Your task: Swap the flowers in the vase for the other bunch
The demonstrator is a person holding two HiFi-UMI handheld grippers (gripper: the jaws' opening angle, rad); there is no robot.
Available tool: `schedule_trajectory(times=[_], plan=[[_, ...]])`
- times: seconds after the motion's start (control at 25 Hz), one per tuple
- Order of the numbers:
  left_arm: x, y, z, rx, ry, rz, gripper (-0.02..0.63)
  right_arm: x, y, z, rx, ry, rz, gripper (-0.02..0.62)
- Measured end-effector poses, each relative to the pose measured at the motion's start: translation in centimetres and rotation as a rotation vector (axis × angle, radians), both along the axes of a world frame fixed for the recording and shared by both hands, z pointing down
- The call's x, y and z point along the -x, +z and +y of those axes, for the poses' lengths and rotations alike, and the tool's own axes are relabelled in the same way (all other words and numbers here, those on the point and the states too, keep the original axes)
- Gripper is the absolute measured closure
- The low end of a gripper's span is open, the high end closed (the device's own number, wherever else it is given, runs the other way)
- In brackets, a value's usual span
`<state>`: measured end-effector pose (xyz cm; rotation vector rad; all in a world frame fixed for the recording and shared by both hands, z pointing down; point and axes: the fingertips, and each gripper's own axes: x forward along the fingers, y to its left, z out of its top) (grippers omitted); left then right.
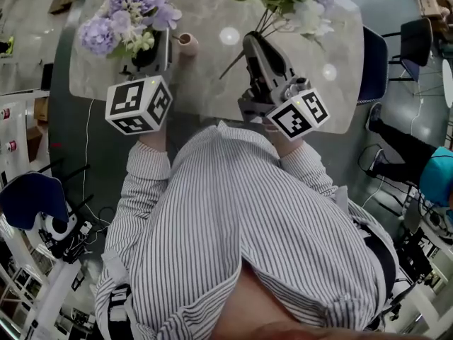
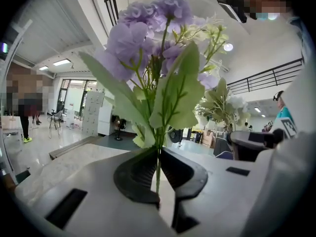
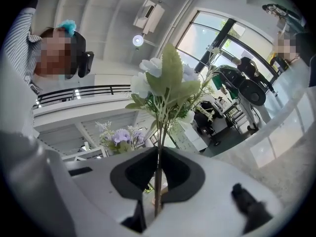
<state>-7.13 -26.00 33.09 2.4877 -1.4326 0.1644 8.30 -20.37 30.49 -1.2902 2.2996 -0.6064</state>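
Purple flowers stood straight up out of my left gripper. Its jaws were pressed together on the bunch's thin green stem, which ran down the narrow slit between the dark pads. The broad leaves and lilac heads fanned out just past the jaw tips, above and in front of them.

My right gripper was closed in the same way on the stems of the white flowers. Those stems rose from between its pads, and the pale blooms and green leaves spread just ahead of its tips. In the head view this gripper pointed away from me, with the stems slanting up and forward out of its nose.

Both grippers were held up over the near part of the marble table, side by side but apart, each with its marker cube nearest my sleeves.

Beyond the jaws, a small pinkish vase stood on the table in the gap between the two grippers. It was just right of my left gripper and well left of the right one, with neither bunch in it.
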Motion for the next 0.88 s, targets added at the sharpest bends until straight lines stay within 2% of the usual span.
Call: schedule_trajectory(times=[0.4,0.6,0.88], plan=[[2.6,-2.3,2.0,-0.059,-0.029,0.077,0.572,1.9,-1.7,1.0,-0.051,-0.038,0.038,0.560],[2.2,-1.7,3.1,-0.054,-0.033,0.112,0.572,1.7,-1.7,1.3,-0.066,-0.078,0.038,0.560],[6.4,-2.0,2.9,-0.022,-0.039,0.142,0.572,6.1,-3.1,-0.3,-0.068,-0.126,0.063,0.560]])
